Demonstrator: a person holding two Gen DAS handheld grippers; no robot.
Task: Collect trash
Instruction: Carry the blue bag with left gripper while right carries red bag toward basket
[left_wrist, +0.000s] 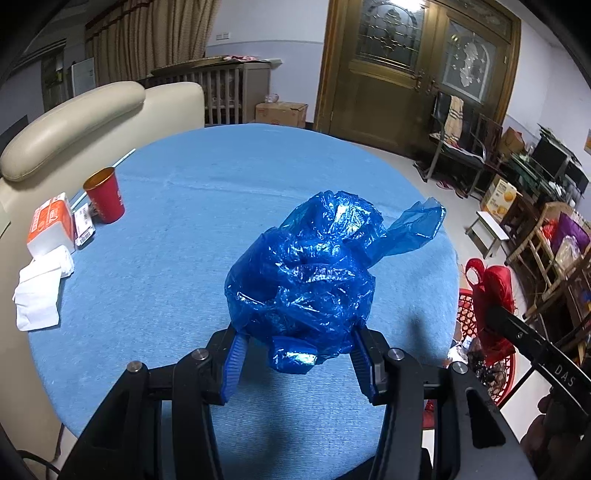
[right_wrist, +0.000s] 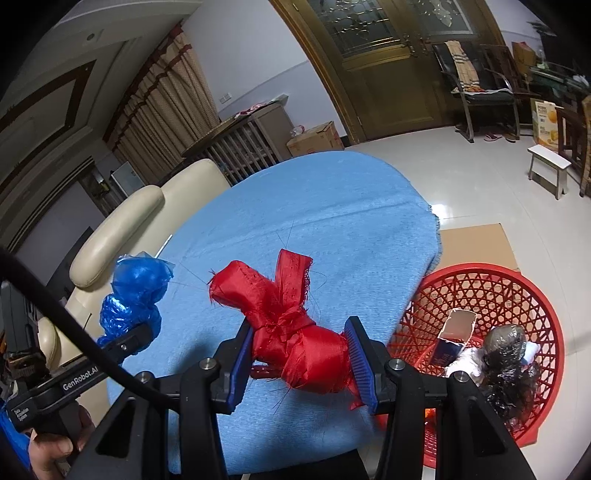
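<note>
Currently, the left gripper grasps a crumpled blue plastic bag. Both blue finger pads press against the lower sides of the bag, and the bundle stands up from the fingers, over the round table covered in blue cloth. A loose flap of the bag projects to the right.

The right gripper is clenched on a knotted bundle of red fabric. Its pads bear on both sides of the lower lump, and the frayed upper loops rise above the knot. The bundle is over the near right part of the table.

The red lattice basket stands on the floor just beside the table, at its right edge. It contains a small open carton, a dark crinkled bag and some white material. A flat sheet of cardboard lies on the floor behind the basket.

On the far left part of the table:
- a red paper cup, upright;
- a straw, beyond the cup;
- an orange and white tissue packet, near the cup;
- a small barcode-labelled item, between packet and cup;
- crumpled white tissue, just beside the packet.

A cream sofa stands behind the table.
</note>
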